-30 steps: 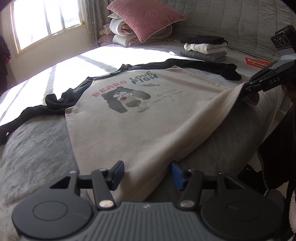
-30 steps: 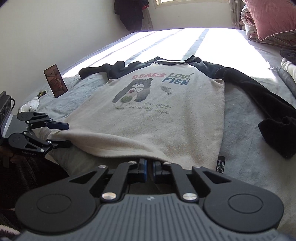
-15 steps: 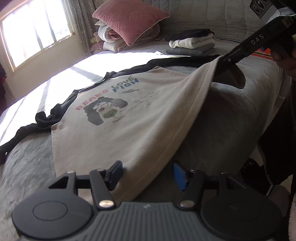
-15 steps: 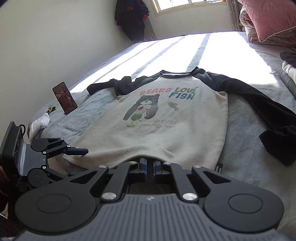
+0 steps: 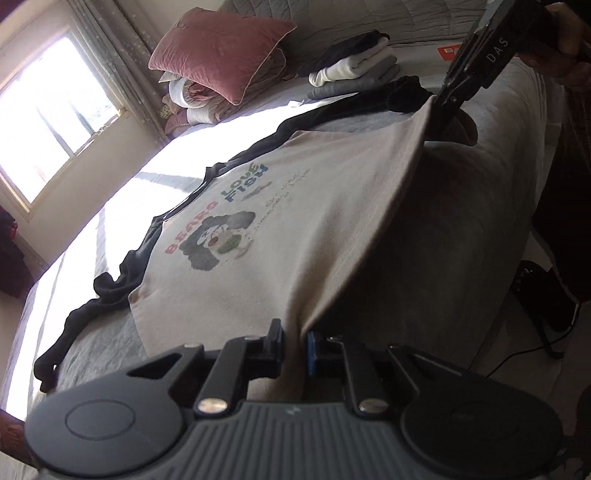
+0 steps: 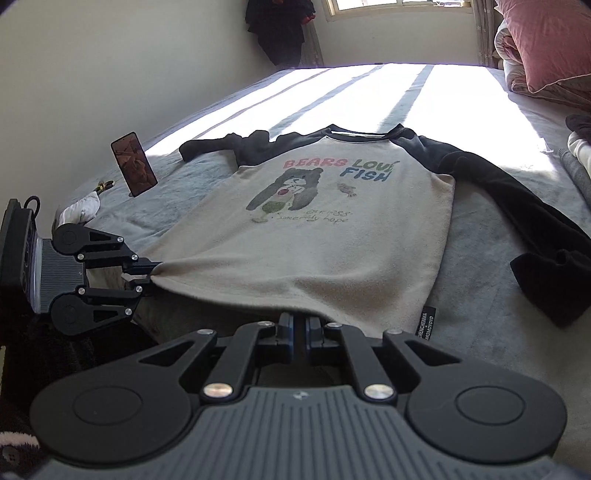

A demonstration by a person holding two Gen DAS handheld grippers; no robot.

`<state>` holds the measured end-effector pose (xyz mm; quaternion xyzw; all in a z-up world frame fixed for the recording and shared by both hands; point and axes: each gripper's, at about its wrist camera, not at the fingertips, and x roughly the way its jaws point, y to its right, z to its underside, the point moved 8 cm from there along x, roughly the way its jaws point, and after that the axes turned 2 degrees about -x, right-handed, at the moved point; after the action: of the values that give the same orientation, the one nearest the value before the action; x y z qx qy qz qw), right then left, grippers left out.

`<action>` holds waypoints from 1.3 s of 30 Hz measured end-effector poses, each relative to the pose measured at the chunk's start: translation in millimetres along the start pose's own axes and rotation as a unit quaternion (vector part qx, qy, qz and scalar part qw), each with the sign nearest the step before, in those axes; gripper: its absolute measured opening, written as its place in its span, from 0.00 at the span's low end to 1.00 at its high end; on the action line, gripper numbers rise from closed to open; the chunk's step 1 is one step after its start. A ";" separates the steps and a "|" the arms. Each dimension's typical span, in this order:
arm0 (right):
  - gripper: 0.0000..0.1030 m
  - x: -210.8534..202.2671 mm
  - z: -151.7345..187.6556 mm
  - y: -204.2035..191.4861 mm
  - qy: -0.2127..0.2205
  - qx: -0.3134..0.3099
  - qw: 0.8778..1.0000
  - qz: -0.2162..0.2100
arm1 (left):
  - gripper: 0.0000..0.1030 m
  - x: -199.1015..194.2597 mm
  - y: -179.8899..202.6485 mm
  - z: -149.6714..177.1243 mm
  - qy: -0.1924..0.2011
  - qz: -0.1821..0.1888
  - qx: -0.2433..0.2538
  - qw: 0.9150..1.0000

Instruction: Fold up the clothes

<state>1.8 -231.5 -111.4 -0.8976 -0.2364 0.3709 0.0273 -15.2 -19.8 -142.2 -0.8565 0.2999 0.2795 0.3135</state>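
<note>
A cream raglan shirt with black sleeves and a bear print lies face up on the grey bed. Its bottom hem is lifted off the bed and stretched taut between both grippers. My left gripper is shut on one hem corner; the right wrist view shows it at the left, pinching the cloth. My right gripper is shut on the other hem corner, and it appears at the upper right in the left wrist view, held by a hand. The black sleeves trail out to both sides.
A stack of folded clothes and a pink pillow on rolled bedding sit at the head of the bed. A phone stands propped near the bed's left edge, beside a white cloth. Dark clothing hangs by the window.
My left gripper has shut on the hem corner it was open around. Both grippers have risen, lifting the hem and pulling it taut.
</note>
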 end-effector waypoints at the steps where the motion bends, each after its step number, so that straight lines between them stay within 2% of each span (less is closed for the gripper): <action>1: 0.07 3.3 4.1 0.5 -0.014 -0.005 1.000 0.003 | 0.14 -2.0 2.1 1.8 -0.004 0.013 0.008 1.000; 4: 0.07 13.2 20.3 6.1 -0.060 -0.010 0.998 0.013 | 0.21 -8.2 8.5 7.6 -0.016 0.050 0.030 0.998; 6: 0.07 15.0 32.0 10.0 -0.089 -0.004 0.996 0.011 | 0.37 -12.6 12.7 11.5 -0.025 0.076 0.046 0.996; 8: 0.08 10.8 40.9 12.0 -0.104 -0.002 0.995 0.002 | 0.42 -18.1 15.0 15.7 -0.032 0.102 0.047 0.993; 9: 0.14 8.0 42.8 12.6 -0.105 -0.002 0.994 -0.002 | 0.44 -22.1 12.8 18.3 -0.033 0.111 0.027 0.993; 12: 0.16 -7.5 43.0 13.4 -0.094 0.004 0.995 -0.014 | 0.53 -34.5 -5.1 27.2 -0.026 0.110 -0.046 0.993; 14: 0.17 -19.0 38.0 16.9 -0.072 0.024 0.997 -0.029 | 0.55 -40.4 -26.3 33.1 -0.019 0.101 -0.109 0.989; 15: 0.21 -23.7 34.4 20.9 -0.059 0.040 0.997 -0.035 | 0.55 -41.6 -41.4 36.7 -0.016 0.096 -0.152 0.984; 16: 0.31 -28.4 30.8 24.9 -0.047 0.056 0.996 -0.041 | 0.55 -41.9 -55.6 40.3 -0.014 0.090 -0.191 0.977; 18: 0.42 -34.6 25.5 35.5 -0.026 0.090 0.995 -0.044 | 0.55 -41.2 -79.6 49.9 -0.016 0.076 -0.258 0.963; 21: 0.42 -36.7 19.7 57.1 -0.009 0.158 0.986 -0.047 | 0.54 -35.0 -110.7 68.0 -0.029 0.061 -0.356 0.932; 23: 0.42 -31.5 23.8 64.2 -0.016 0.184 0.982 -0.047 | 0.53 -28.8 -122.2 79.2 -0.040 0.060 -0.406 0.911; 25: 0.42 -26.3 27.9 71.1 -0.023 0.210 0.976 -0.047 | 0.51 -21.4 -124.5 86.2 -0.048 0.074 -0.438 0.894; 27: 0.42 -21.1 32.0 78.1 -0.030 0.236 0.970 -0.047 | 0.41 -13.9 -122.1 90.3 -0.054 0.096 -0.466 0.878; 29: 0.42 -16.0 36.1 85.0 -0.038 0.262 0.963 -0.047 | 0.36 -6.2 -117.7 92.0 -0.059 0.112 -0.485 0.866; 31: 0.42 -10.8 40.2 91.8 -0.045 0.287 0.956 -0.047 | 0.30 -0.3 -114.4 92.1 -0.062 0.111 -0.492 0.861; 32: 0.42 -8.3 42.2 95.3 -0.048 0.300 0.952 -0.047 | 0.22 0.8 -113.2 91.4 -0.061 0.111 -0.493 0.861; 33: 0.42 -5.8 44.2 98.5 -0.051 0.312 0.947 -0.047 | 0.08 1.2 -112.0 90.5 -0.059 0.113 -0.494 0.860; 35: 0.23 -4.3 43.0 91.7 -0.053 0.298 0.951 -0.060 | 0.07 -2.0 -111.6 87.9 -0.049 0.114 -0.498 0.858; 36: 0.10 -2.9 43.8 88.4 -0.059 0.290 0.953 -0.060 | 0.07 -7.4 -113.6 86.3 -0.040 0.112 -0.499 0.858; 37: 0.10 -3.4 43.7 86.2 -0.061 0.280 0.957 -0.051 | 0.07 -14.2 -117.0 84.9 -0.029 0.110 -0.501 0.858; 39: 0.10 -13.0 40.1 83.7 -0.047 0.261 0.963 -0.038 | 0.06 -28.3 -125.7 84.0 -0.009 0.106 -0.515 0.850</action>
<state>0.5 -316.5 -150.7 -0.8314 -0.1663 0.4600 0.2637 28.1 127.3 -131.2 -0.8555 0.1996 0.4331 -0.2017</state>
